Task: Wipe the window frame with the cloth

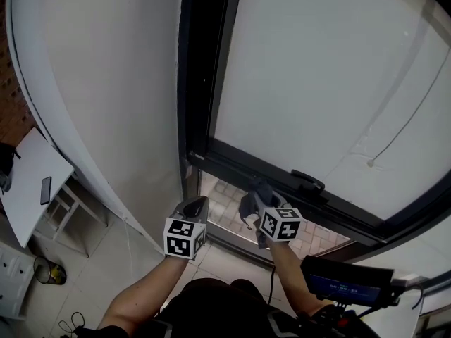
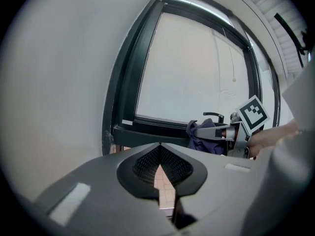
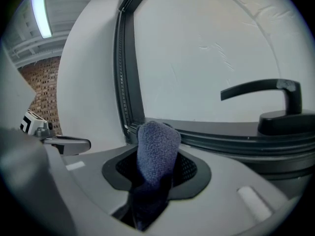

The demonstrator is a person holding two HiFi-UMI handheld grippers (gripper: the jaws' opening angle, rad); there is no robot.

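The dark window frame (image 1: 192, 83) runs up the left of the pane, with its bottom rail (image 1: 282, 178) slanting to the right. My right gripper (image 1: 258, 197) is shut on a blue-grey cloth (image 1: 251, 203) held right at the bottom rail, near the frame's lower left corner. In the right gripper view the cloth (image 3: 156, 146) bulges up between the jaws, in front of the frame (image 3: 129, 82). My left gripper (image 1: 200, 203) hangs just left of it, shut and holding nothing. The left gripper view shows the cloth (image 2: 205, 135) in the right gripper (image 2: 216, 131).
A black window handle (image 1: 308, 182) (image 3: 275, 100) sits on the rail right of the cloth. A curved white wall (image 1: 106, 104) stands at left. Paving tiles (image 1: 224, 204) show below the sash. A white table (image 1: 28, 189) with a phone stands far left.
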